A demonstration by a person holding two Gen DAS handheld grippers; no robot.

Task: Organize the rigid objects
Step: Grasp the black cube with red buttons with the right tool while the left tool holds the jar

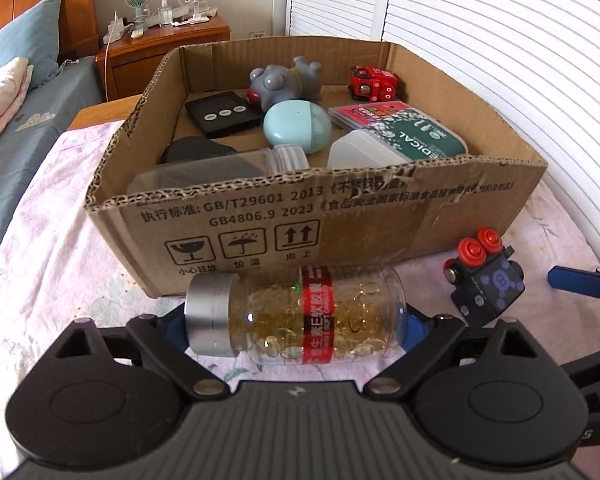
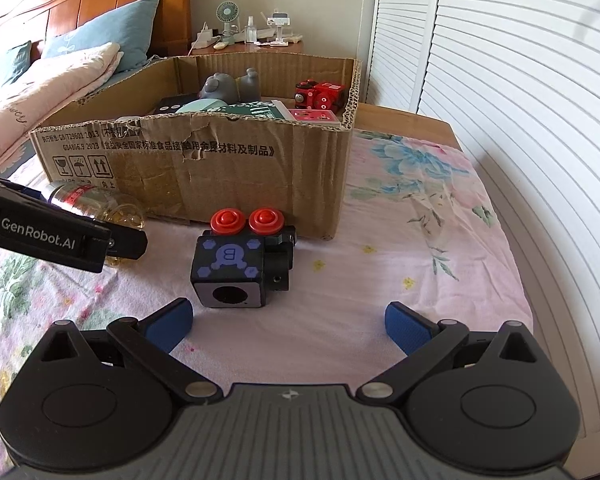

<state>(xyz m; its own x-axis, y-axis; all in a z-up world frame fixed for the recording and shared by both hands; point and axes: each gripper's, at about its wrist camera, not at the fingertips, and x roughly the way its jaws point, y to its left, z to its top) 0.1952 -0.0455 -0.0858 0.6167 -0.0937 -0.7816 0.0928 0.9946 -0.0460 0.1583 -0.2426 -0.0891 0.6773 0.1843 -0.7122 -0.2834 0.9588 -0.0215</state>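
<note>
Nearest, the left hand-held gripper straddles a capsule bottle lying on its side on the flowered cloth — its blue pads sit at the cap and base, though real contact cannot be told. Beside it, the right hand-held gripper stands spread wide and empty, just short of a black toy cube with two red buttons. Beyond both, touching the bottle, sits a cardboard box — holding a grey toy, a red toy, a mint case and a green tin.

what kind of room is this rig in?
Almost certainly a home bedroom: a bed with a carved wooden headboard and pillows, a cluttered nightstand carrying a small desk fan, and white louvered closet doors.
</note>
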